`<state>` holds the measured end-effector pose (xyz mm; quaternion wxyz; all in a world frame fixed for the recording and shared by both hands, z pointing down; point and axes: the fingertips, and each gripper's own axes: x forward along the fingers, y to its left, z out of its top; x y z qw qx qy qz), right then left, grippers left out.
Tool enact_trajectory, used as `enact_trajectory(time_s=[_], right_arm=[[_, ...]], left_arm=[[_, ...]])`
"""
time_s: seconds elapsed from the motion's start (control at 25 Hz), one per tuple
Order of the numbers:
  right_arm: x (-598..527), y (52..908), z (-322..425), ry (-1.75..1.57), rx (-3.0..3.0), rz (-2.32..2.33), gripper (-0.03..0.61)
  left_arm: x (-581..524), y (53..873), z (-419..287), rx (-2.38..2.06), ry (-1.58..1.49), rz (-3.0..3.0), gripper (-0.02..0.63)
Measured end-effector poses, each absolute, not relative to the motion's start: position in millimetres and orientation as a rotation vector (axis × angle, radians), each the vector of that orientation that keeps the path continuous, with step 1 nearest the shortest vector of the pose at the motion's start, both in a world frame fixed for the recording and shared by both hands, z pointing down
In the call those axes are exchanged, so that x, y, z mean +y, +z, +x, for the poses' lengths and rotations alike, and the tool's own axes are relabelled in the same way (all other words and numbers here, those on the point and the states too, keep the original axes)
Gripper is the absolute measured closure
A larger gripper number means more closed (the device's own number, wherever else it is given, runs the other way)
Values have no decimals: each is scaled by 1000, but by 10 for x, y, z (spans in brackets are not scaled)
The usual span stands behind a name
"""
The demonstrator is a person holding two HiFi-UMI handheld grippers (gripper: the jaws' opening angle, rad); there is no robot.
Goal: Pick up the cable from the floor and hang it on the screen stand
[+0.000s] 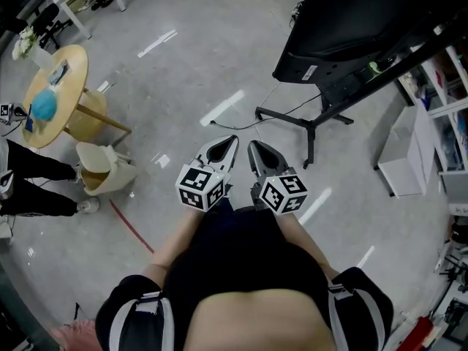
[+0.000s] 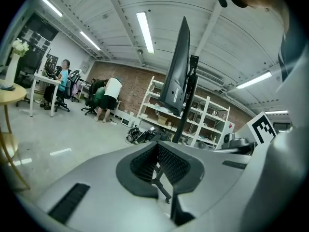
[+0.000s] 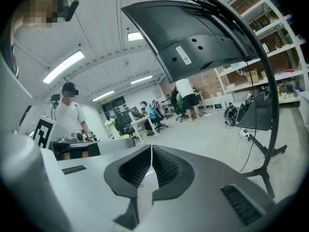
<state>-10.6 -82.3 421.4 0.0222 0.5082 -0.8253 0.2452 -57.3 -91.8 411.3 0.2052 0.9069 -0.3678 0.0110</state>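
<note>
Two claws, my left gripper (image 1: 231, 140) and right gripper (image 1: 253, 145), both pinched closed, empty, near screen stand (image 1: 311, 129). Cable (image 1: 289, 112) on floor beside stand's foot, long axis along it.

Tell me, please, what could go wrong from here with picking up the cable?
The cable is thin and lies by the screen stand's legs, so a gripper may miss it or knock the stand.
It seems to run up to the screen; a hard pull might tug it.
The left gripper and right gripper are both shut and must open first.
</note>
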Motion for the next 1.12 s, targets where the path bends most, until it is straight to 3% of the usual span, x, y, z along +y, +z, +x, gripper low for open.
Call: enact_trajectory(time_s=[0.4, 0.6, 1.12], right_arm=[[-1319, 4256, -498, 714, -2542, 1392, 552], [-1614, 4333, -714, 488, -2555, 1288, 552], [-2698, 5106, -796, 491, -2571, 1166, 552]], left_arm=[[-1422, 4137, -938, -1096, 13, 2483, 607], [-1690, 4269, -1113, -1166, 37, 2456, 607], [-2611, 4954, -1494, -1386, 69, 2387, 607]])
